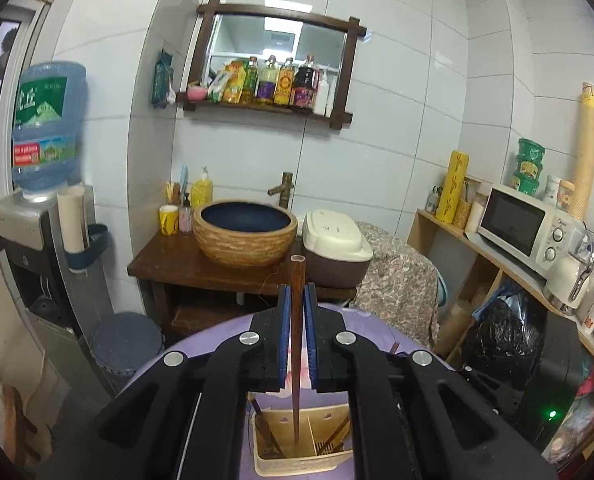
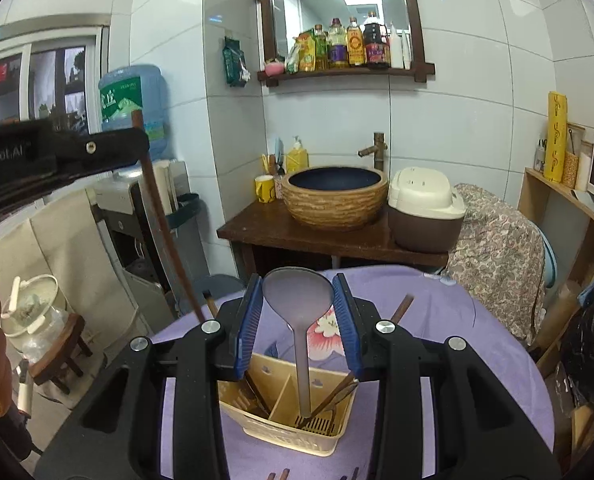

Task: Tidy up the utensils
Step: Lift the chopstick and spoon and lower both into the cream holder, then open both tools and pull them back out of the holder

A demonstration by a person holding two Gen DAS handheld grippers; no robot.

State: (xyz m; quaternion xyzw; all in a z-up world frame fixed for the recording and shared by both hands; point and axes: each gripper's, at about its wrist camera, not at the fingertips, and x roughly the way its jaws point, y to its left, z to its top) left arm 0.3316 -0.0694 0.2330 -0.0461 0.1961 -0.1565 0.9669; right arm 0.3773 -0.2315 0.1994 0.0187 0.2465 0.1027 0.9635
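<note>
Left gripper [image 1: 297,312]: blue pads clenched on a long dark-brown wooden chopstick [image 1: 297,344], upright, top end above the fingertips, lower end down inside the cream plastic two-compartment utensil caddy [image 1: 297,466] below the claw.

Right gripper [image 2: 299,316]: pads pressed against the bowl of a grey plastic ladle [image 2: 297,296], its handle running down into the caddy's right compartment.

Caddy stands on a lilac floral tablecloth [image 2: 437,320]; more brown utensils lean inside both compartments.

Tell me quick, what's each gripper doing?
Left gripper: closed on a brown chopstick, over the basket.
Right gripper: closed on a grey ladle, handle down in the basket.
</note>
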